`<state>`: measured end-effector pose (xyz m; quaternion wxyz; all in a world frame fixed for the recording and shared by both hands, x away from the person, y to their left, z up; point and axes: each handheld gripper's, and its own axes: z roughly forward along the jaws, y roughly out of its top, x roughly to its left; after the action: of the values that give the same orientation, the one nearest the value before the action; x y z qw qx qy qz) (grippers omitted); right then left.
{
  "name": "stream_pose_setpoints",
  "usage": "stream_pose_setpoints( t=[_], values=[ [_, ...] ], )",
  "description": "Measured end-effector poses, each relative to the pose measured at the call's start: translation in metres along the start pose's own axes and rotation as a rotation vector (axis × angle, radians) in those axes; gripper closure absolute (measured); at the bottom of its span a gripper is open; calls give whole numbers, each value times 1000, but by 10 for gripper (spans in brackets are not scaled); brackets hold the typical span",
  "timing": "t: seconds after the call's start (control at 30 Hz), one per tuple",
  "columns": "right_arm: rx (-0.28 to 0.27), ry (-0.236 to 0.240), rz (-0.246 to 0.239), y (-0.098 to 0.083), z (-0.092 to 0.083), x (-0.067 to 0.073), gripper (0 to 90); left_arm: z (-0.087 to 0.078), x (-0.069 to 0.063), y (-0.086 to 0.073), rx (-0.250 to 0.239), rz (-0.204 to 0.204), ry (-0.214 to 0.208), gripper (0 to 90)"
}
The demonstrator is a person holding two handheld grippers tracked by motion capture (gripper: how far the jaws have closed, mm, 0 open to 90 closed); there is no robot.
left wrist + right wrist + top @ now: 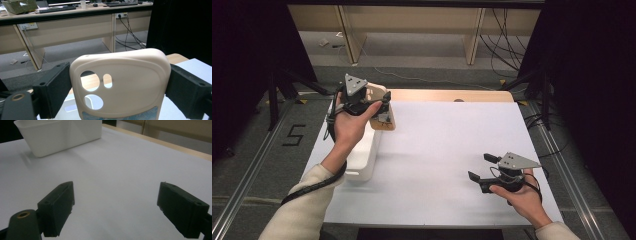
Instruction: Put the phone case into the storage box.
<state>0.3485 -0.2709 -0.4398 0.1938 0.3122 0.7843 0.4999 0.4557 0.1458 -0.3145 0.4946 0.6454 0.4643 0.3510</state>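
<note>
A cream phone case [130,82] with round camera cut-outs stands upright between the jaws of my left gripper [117,90]. Both black pads press on its side edges, so the gripper is shut on it. From above, the left gripper [379,107] holds the phone case [388,124] in the air over the table's far left, above the back end of a white bin [362,157]. My right gripper [479,166] hovers low near the front right of the table. Its jaws [115,205] stand wide open with only bare white tabletop between them.
The white bin [57,135] sits along the left edge of the white table [437,145]. A wooden strip [447,95] runs along the table's far edge. Beyond it are desks, cables on the floor and dark curtains on both sides.
</note>
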Motion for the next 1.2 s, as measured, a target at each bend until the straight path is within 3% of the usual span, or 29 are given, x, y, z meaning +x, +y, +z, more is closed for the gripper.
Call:
stream_pose_setpoints(
  t=[1.2],
  values=[
    [2, 2, 2, 0, 0, 0, 153, -6, 15, 0, 1, 4, 29, 112]
  ],
)
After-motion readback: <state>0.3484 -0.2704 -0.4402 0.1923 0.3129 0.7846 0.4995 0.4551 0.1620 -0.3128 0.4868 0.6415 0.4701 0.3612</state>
